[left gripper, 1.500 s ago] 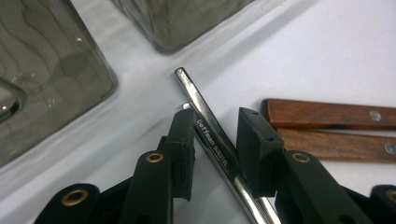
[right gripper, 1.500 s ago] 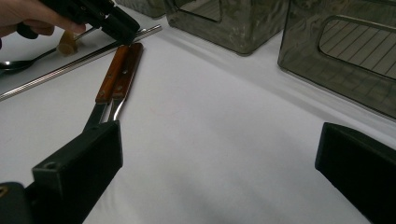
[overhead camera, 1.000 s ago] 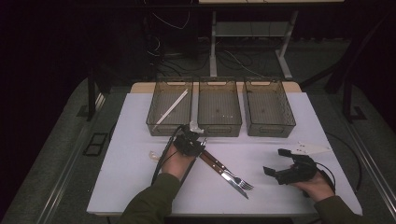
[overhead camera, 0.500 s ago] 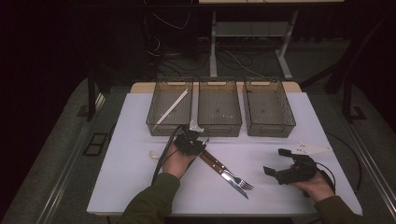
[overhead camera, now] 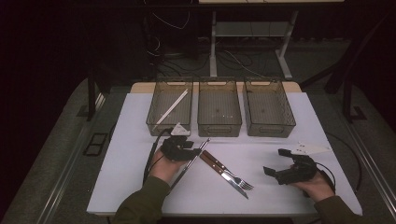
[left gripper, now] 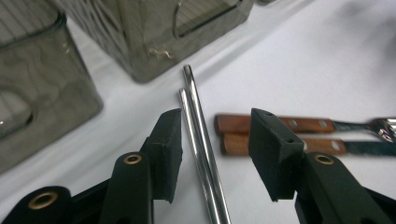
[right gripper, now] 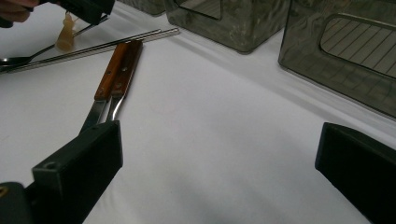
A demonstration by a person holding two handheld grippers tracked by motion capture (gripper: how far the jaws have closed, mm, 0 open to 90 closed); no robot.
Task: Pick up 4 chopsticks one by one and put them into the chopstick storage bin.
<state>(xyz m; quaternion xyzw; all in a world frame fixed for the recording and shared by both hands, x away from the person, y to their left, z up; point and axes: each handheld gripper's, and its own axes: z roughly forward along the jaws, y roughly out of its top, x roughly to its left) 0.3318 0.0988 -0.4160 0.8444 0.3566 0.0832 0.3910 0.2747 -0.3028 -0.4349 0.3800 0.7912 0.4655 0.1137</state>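
Note:
Two metal chopsticks (overhead camera: pixel 190 162) lie side by side on the white table, slanting from the middle bin toward the near edge. My left gripper (overhead camera: pixel 191 150) is over them. Its jaws have just been opening and stand apart on either side of the chopsticks (left gripper: pixel 196 140), with neither pad of the gripper (left gripper: pixel 215 116) touching them. A wooden-handled knife and fork (overhead camera: pixel 226 171) lie just to the right, also seen as the knife and fork (right gripper: pixel 112 79). My right gripper (overhead camera: pixel 275 162) rests open at the near right, and nothing is between the wide-set jaws of the gripper (right gripper: pixel 219 149).
Three smoky clear bins stand in a row at the back: the left bin (overhead camera: pixel 154 122) holds a white stick, then come the middle bin (overhead camera: pixel 219 128) and the right bin (overhead camera: pixel 270 130). A flat white object (overhead camera: pixel 312 149) lies at the right. A spoon (right gripper: pixel 18 59) lies beyond the chopsticks.
The left jaws have opened off the metal chopsticks, which now lie on the table. The left hand has drawn back a little toward the near edge. The right hand has stayed still.

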